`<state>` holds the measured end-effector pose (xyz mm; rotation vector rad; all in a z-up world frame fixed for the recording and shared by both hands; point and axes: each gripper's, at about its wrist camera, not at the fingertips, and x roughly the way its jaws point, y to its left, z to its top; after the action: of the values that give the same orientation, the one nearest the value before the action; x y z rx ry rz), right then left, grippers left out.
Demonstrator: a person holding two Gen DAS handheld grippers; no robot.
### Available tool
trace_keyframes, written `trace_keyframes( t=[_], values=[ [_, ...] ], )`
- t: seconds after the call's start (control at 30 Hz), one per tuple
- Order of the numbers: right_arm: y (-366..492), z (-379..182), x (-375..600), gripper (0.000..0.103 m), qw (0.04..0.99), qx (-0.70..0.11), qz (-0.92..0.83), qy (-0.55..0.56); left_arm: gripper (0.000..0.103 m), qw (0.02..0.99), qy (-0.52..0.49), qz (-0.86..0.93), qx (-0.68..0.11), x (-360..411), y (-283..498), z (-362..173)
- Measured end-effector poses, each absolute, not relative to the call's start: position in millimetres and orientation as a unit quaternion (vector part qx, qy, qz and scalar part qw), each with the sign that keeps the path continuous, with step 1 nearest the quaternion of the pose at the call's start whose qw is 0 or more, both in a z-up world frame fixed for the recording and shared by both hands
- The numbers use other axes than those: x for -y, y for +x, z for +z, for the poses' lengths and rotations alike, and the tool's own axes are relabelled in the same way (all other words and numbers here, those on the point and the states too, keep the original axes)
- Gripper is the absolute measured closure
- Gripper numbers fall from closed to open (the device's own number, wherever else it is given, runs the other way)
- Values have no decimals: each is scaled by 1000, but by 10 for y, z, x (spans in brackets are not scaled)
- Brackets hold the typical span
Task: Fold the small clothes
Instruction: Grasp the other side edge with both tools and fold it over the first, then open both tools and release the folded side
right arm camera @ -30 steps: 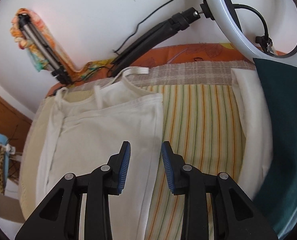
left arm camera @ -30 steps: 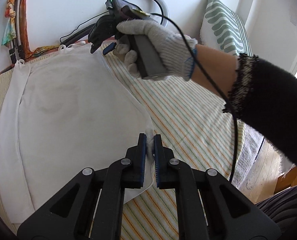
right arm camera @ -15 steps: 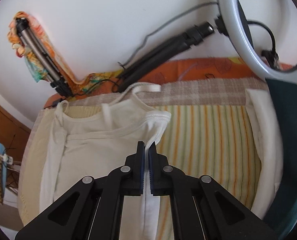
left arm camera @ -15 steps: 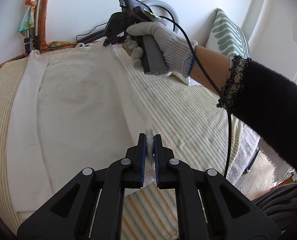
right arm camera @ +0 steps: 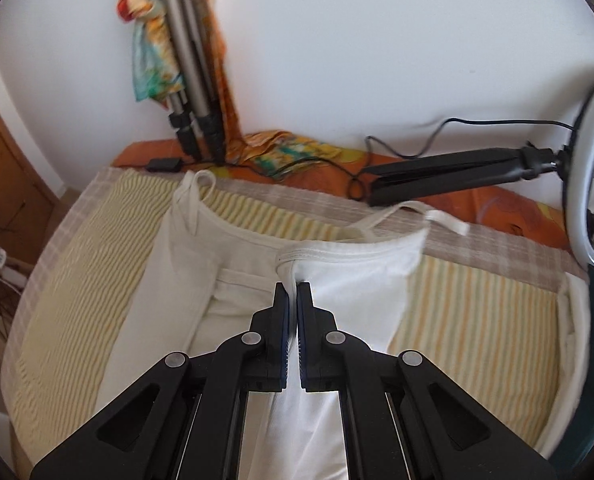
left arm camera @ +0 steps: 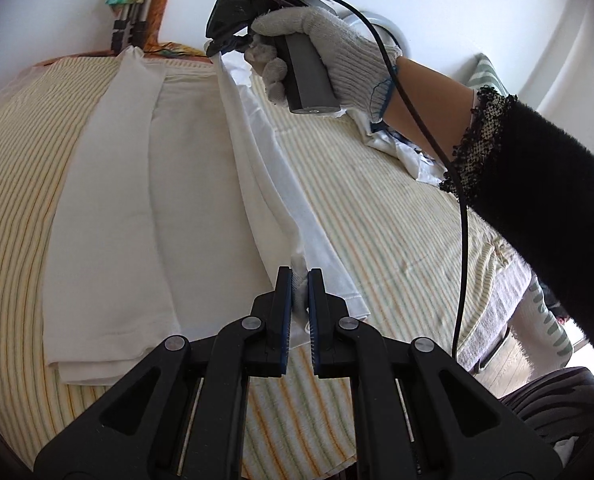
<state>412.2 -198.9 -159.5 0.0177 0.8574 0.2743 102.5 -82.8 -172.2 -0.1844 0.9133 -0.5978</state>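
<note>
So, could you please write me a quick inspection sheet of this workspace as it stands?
Surface: striped bed cover, mostly flat.
Job's things: white camisole, right edge lifted off the cover, left side already folded in.
Clutter: crumpled white cloth under the right forearm.
Grippers: left claw shut on the hem; right claw shut on the top edge.
Cables: black cord hanging from the right handle; ring-light cable.
Surroundings: tripod, ring light, white wall.
</note>
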Motion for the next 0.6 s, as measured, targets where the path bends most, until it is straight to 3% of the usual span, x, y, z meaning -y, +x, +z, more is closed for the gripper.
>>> trace_keyframes(
  t=[0.27,0.4,0.43,0.6],
  values=[
    [4256,-1787,1794,101,892,-432,134,17,97,855,-89,-268,-435,707,985,-1737],
    [4252,-1788,1849,93,884,-442,148,44,83,851,-94,-269,-442,615,903,-1726],
    [4214,-1755,1886,89,884,-439,153,50,83,852,-94,-269,-438,579,870,-1699],
    [3834,-1524,2173,89,888,-428,158,62,83,867,-99,-250,-420,300,739,-1542]
  ],
)
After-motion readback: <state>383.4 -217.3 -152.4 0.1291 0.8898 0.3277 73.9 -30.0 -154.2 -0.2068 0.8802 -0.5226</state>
